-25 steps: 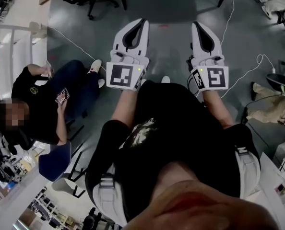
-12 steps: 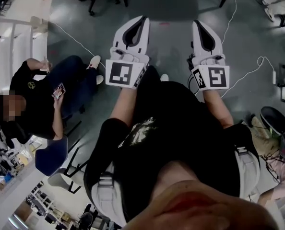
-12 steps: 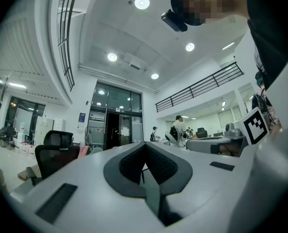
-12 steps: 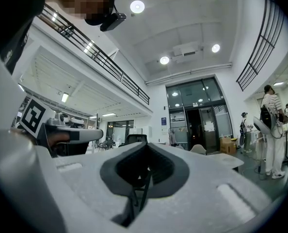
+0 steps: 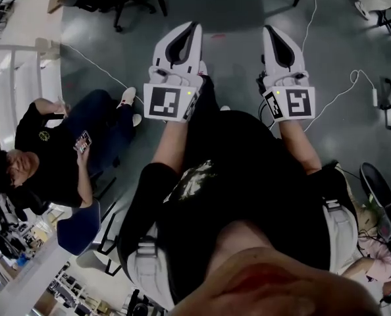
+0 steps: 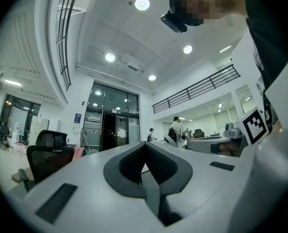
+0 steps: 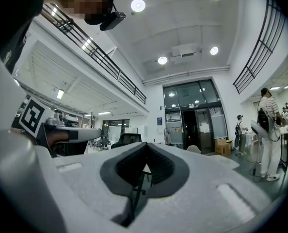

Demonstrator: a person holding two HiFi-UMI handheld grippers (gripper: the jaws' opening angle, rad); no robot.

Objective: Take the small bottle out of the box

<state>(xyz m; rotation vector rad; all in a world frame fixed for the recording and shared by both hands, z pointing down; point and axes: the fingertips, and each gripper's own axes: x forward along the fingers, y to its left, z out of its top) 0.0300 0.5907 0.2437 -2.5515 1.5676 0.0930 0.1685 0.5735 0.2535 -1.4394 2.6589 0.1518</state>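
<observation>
Where the head view looks down, the frame is filled by grey floor (image 5: 235, 18), with the wearer's black torso (image 5: 248, 176) at centre and a seated person (image 5: 57, 150) at middle left. At upper centre the left gripper (image 5: 193, 27) and right gripper (image 5: 270, 29) are held side by side, each with jaws closed together on nothing. The small bottle and box are shown in no view.

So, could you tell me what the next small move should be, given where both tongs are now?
Probably turn to look for the box first: the left tongs and right tongs are both shut and empty, held out level over the floor, and no box or bottle shows in any view.
</observation>
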